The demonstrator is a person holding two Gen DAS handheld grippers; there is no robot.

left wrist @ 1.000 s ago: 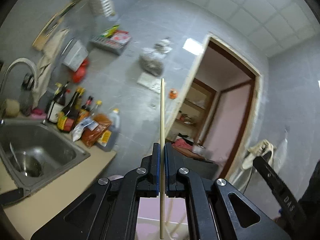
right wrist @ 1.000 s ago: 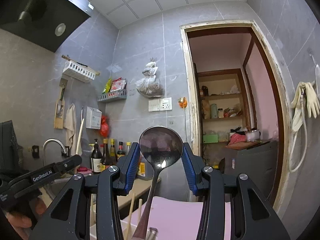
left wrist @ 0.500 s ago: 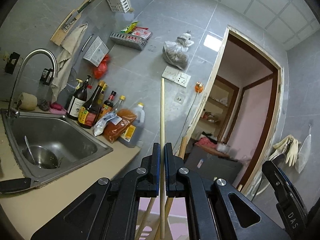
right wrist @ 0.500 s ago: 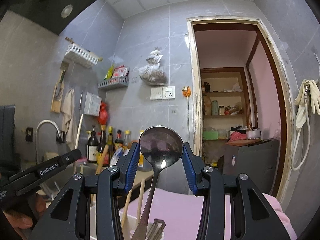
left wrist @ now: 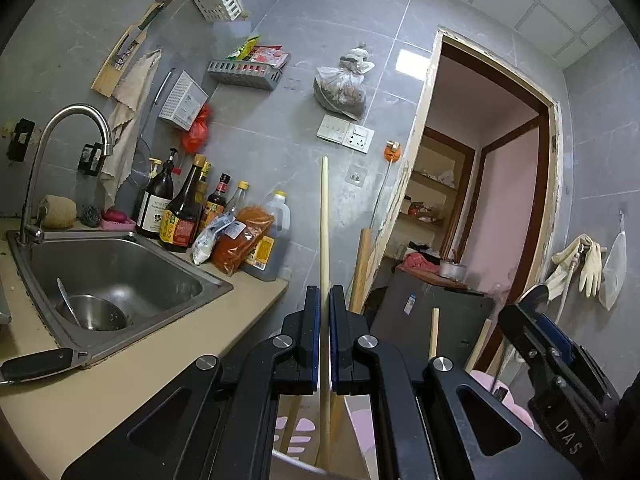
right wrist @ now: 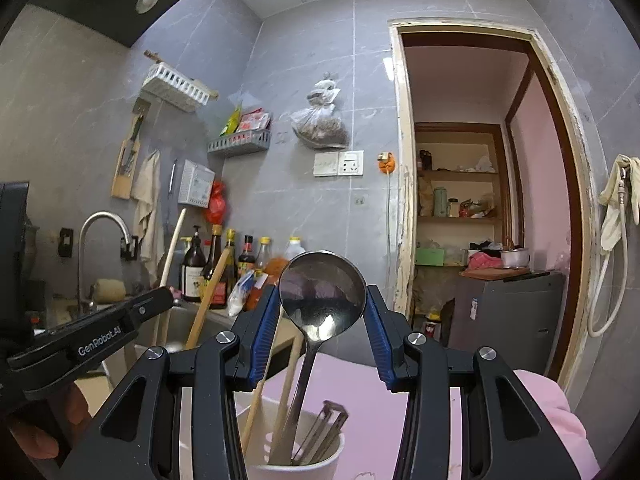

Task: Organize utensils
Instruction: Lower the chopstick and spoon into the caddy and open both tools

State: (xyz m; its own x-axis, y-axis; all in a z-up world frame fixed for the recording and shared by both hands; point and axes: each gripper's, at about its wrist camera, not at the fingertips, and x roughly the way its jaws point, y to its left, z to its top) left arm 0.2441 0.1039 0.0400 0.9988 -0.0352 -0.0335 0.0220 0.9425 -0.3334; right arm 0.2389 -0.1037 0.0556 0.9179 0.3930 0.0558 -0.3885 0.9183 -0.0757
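Observation:
My left gripper point(left wrist: 324, 294) is shut on a long wooden chopstick point(left wrist: 324, 220) that stands upright, its lower end reaching down inside a white cup point(left wrist: 298, 465). My right gripper point(right wrist: 322, 300) is shut on a metal spoon point(right wrist: 322, 280), its blue pads point(right wrist: 264, 340) against the sides of the bowl. The spoon's handle runs down into the same white cup point(right wrist: 256, 420), which also holds several chopsticks point(right wrist: 208, 292) and metal utensils point(right wrist: 324, 428). The two grippers hang side by side over the cup; the left gripper point(right wrist: 156, 302) shows in the right wrist view.
A steel sink point(left wrist: 192, 280) with a tap point(left wrist: 72, 120) lies to the left, sauce bottles point(left wrist: 180, 208) behind it. A black knife handle point(left wrist: 36, 364) rests on the beige counter point(left wrist: 120, 392). The cup stands on a pink surface point(right wrist: 360, 396). An open doorway point(right wrist: 480, 200) lies ahead on the right.
Both grippers have come down with their loads. The white cup has risen into the right wrist view, with the spoon handle and chopstick now reaching into it.

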